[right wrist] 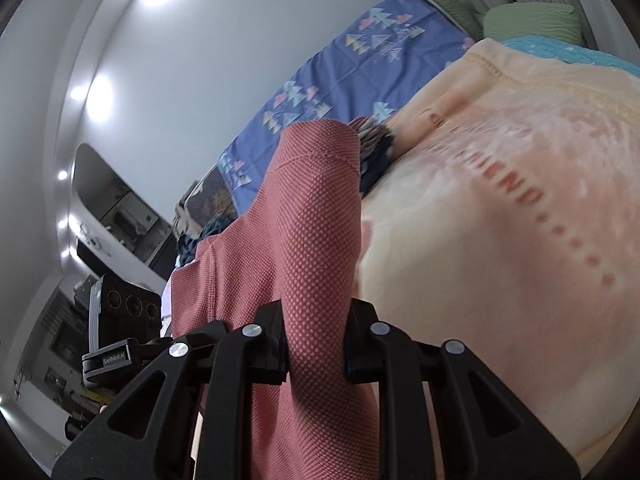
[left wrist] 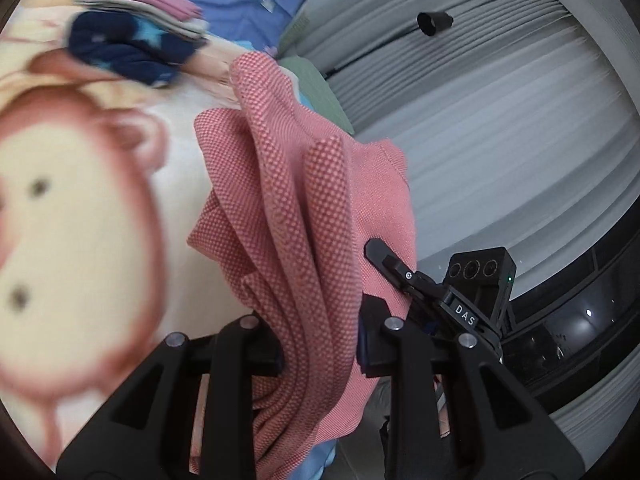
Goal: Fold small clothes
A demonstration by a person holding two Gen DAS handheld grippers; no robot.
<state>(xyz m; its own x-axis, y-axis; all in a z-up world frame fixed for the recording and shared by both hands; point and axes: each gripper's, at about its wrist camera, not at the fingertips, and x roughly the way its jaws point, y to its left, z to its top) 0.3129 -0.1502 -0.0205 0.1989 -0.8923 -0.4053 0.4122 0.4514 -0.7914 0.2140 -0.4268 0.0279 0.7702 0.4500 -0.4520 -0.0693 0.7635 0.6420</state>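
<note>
Pink waffle-knit small garment [left wrist: 304,216] hung bunched in deep lengthwise folds, lifted above cream fleece blanket with bear print [left wrist: 80,208] on bed. Long axis ran away from both cameras, toward stack of folded clothes [left wrist: 136,28]. Left tool [left wrist: 320,344] pinched garment's edge. Right tool [right wrist: 316,344] pinched another bunched part [right wrist: 316,220].

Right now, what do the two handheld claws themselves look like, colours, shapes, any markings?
Both are matte black plastic. The left claw and right claw each have two angular fingers with triangular cut-outs and round silver rivets. Seen from the left wrist, the right unit carries a black box with three round lenses, a green light and a "DAS" label; from the right wrist, the other unit's label looks like "GenRobot.AI". No cables or sleeves show.
</note>
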